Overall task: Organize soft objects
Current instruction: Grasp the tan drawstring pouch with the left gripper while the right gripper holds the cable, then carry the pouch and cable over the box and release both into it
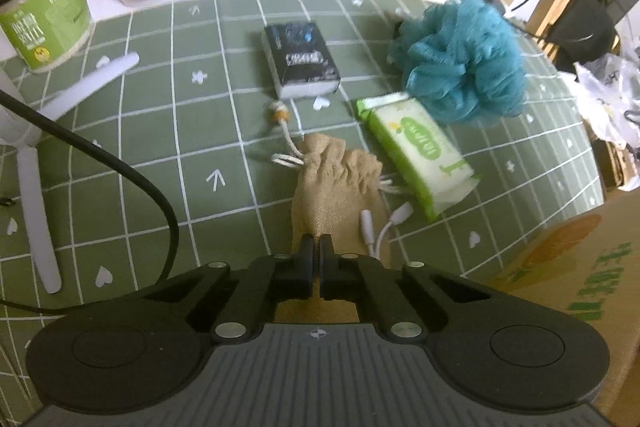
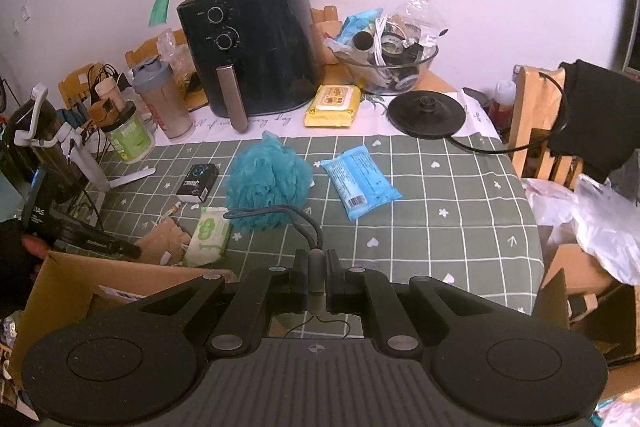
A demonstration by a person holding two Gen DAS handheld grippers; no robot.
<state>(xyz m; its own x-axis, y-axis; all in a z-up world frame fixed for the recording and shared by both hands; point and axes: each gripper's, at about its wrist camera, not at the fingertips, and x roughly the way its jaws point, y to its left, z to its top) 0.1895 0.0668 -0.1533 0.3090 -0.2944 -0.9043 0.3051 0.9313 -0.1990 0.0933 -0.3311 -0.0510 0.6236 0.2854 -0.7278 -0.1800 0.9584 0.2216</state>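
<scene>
Left gripper (image 1: 317, 247) is pressed together on the near end of the tan drawstring pouch (image 1: 338, 183), which lies flat on the green checked cloth (image 1: 160, 131), presumably pinched there for lifting toward the cardboard box (image 1: 568, 267) just beside it. Right gripper (image 2: 316, 263) pinches a dark cord end (image 2: 315, 271) whose cable runs to the teal bath pouf (image 2: 268, 179). Green tissue pack (image 1: 420, 151) lies beside the pouch.

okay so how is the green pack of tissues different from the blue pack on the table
The green tissue pack is white with green print; the blue pack is blue all over. The green tissue pack lies beside the beige drawstring pouch and the teal bath pouf, close to the cardboard box; the blue pack lies alone on the pouf's other side. Both are soft, flat-lying packs on the green checked tablecloth.
</scene>
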